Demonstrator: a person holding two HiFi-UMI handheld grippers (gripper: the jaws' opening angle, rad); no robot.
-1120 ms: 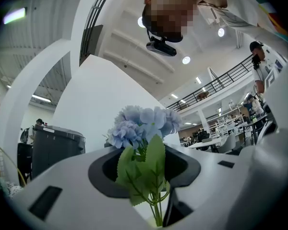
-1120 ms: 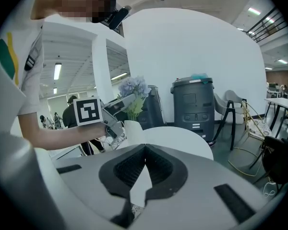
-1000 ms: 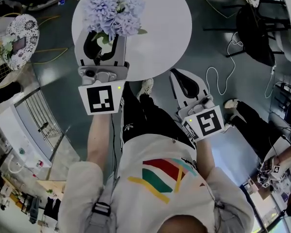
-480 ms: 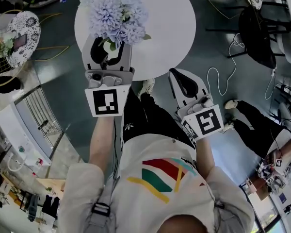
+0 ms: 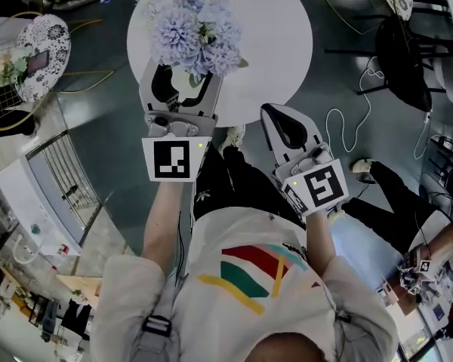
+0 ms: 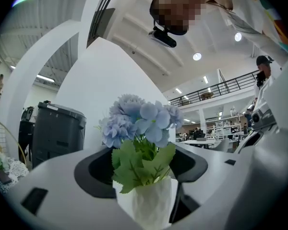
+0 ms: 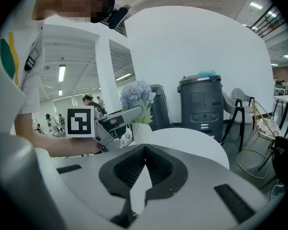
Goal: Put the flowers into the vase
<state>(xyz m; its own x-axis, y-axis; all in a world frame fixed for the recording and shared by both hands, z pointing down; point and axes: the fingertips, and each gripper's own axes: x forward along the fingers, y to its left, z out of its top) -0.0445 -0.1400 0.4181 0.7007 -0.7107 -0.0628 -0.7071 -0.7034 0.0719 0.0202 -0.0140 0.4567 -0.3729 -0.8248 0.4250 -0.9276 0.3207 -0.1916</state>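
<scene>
The left gripper [image 5: 185,75] has just been opening its jaws. They stand wider about the vase [image 6: 151,202] than they did a second ago, when they sat close against it. The right gripper [image 7: 145,146] has kept its place off the table's near edge.

The round white table [image 5: 279,44] is the biggest thing in the head view. A tall grey bin [image 7: 200,104] stands behind the table in the right gripper view. A chair with a patterned seat [image 5: 47,50] stands well apart from the table on its left, and a white cable [image 5: 340,123] lies on the floor off its right edge.

The left gripper reaches over the table's near-left edge. Its fingers are spread, one on each side of the vase. A dark gap shows between the vase and the right jaw, so the pads do not press on it. The right gripper hangs just off the table's near edge, to the right of the left one. Its fingertips are pressed together with nothing between them.

The flowers [image 5: 196,32], a bunch of pale blue blooms with green leaves, rise above the table's left half. Their stems go down into the vase's mouth. The vase is small, white and faceted. In the right gripper view it stands on the table's near-left part.
</scene>
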